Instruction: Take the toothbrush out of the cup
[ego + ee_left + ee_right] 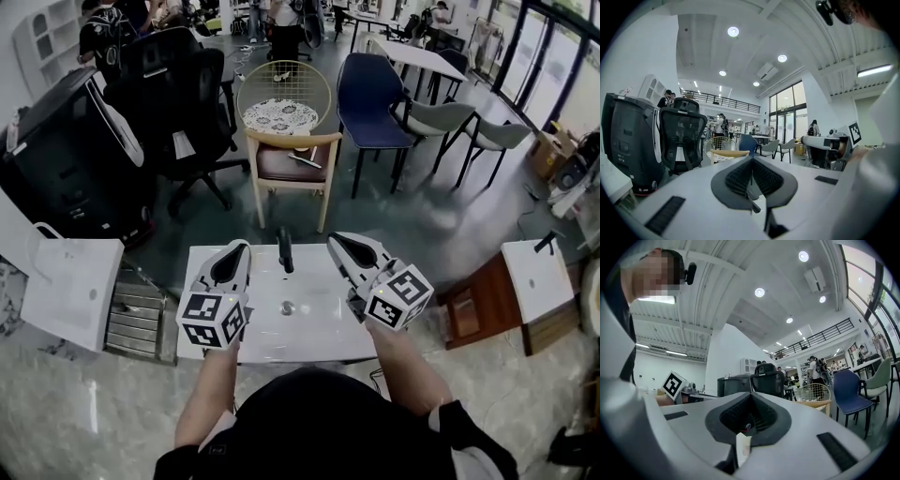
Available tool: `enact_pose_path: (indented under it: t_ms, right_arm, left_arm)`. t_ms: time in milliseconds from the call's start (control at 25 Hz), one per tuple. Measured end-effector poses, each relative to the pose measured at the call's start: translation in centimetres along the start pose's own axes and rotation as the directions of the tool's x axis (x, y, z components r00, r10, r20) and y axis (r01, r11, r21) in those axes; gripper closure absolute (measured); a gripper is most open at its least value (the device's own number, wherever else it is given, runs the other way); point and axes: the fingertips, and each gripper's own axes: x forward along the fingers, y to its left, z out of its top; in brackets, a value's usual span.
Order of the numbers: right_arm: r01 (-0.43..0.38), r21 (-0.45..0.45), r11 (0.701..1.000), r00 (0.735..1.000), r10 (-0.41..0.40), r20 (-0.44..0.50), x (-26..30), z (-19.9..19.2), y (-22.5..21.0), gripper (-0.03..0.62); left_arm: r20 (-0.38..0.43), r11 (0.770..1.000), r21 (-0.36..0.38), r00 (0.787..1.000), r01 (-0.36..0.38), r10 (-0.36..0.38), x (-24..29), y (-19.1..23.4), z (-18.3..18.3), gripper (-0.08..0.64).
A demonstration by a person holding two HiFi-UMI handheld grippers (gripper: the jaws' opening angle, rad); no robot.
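1. White tabletop (309, 339) with a sunk basin lies just below the person. It has a drain (287, 307) in the middle and a black tap (285, 251) at the far edge.
2. The left tool (240, 248) is held over the left part of the tabletop and the right tool (335, 240) over the right part. The tap stands between their tips, and both tools point away from the person.
3. In the left gripper view the jaws of the left tool (751, 161) are pressed together with nothing between them. In the right gripper view the right tool (750, 397) is closed and empty in the same way.
4. No view shows the toothbrush or the cup, so I cannot tell where they lie relative to either tool.
5. Behind the tabletop stands a wooden chair (292, 169), with a round wire basket (283, 94) behind it.
6. Further away, a black office chair (192, 94) is on the left and a blue chair (375, 94) on the right.
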Motion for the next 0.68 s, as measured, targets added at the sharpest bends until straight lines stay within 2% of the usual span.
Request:
enact_pose_path:
  t_ms: [120,680]
  right_arm:
    - [-0.03,0.007,1.0,1.0,0.03,0.006,0.1,-0.5,0.7,0.565]
    - [-0.018,0.068,0.998,1.0,0.019,-0.017,-1.1,-2.0,1.0,0.565]
  left_arm:
    - [-0.007,1.0,0.001,1.0,0.001,-0.001,0.0,-0.3,-0.4,0.543]
    - [-0.037,1.0,-0.003,0.999,0.015,-0.015,0.3,-1.6,-1.1,0.544]
